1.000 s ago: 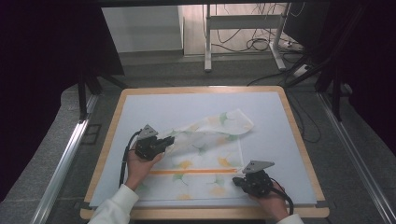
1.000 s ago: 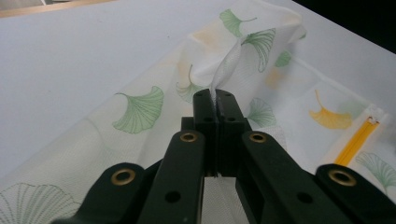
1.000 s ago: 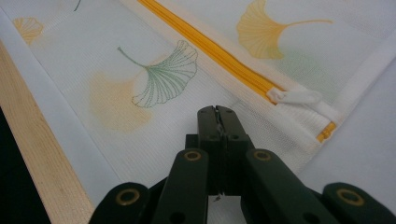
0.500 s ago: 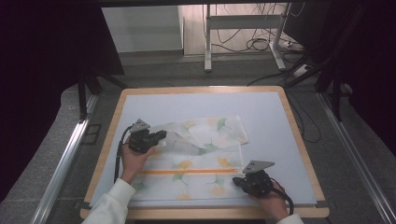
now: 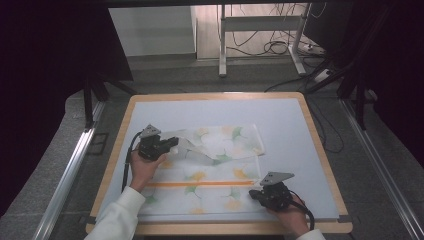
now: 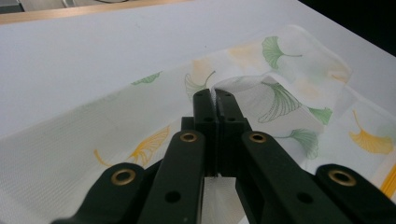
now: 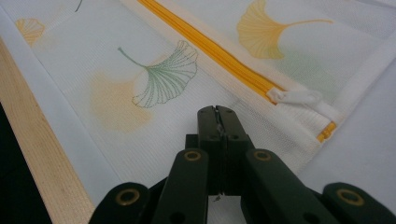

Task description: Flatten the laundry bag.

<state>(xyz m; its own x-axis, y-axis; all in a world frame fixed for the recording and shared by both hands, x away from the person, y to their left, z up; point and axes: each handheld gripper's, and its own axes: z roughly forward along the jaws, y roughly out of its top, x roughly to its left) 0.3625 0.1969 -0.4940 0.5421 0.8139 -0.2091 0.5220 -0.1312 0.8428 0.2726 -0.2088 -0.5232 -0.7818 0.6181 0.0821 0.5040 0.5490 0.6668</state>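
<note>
A white mesh bag (image 5: 215, 180) printed with green and yellow ginkgo leaves lies on the table, an orange zipper (image 5: 200, 183) running across it. Its far part is folded back over itself (image 5: 225, 142). My left gripper (image 5: 172, 144) is shut on the left end of that folded layer; the cloth edge (image 6: 243, 88) sits pinched between the jaw tips (image 6: 215, 95). My right gripper (image 5: 253, 193) is shut at the bag's near right corner. A thin bit of mesh shows between its tips (image 7: 218, 112), close to the white zipper pull (image 7: 299, 97) and the orange zipper (image 7: 210, 49).
The bag rests on a pale blue-white mat (image 5: 280, 115) framed by a wooden table rim (image 5: 215, 96). The wooden front edge (image 7: 42, 154) runs close beside the right gripper. Beyond the table are a metal stand and cables (image 5: 270, 47) on the floor.
My left gripper has moved left with the folded layer. That layer lay slanted and bunched; now it lies flatter and more square over the bag. The right gripper has kept still.
</note>
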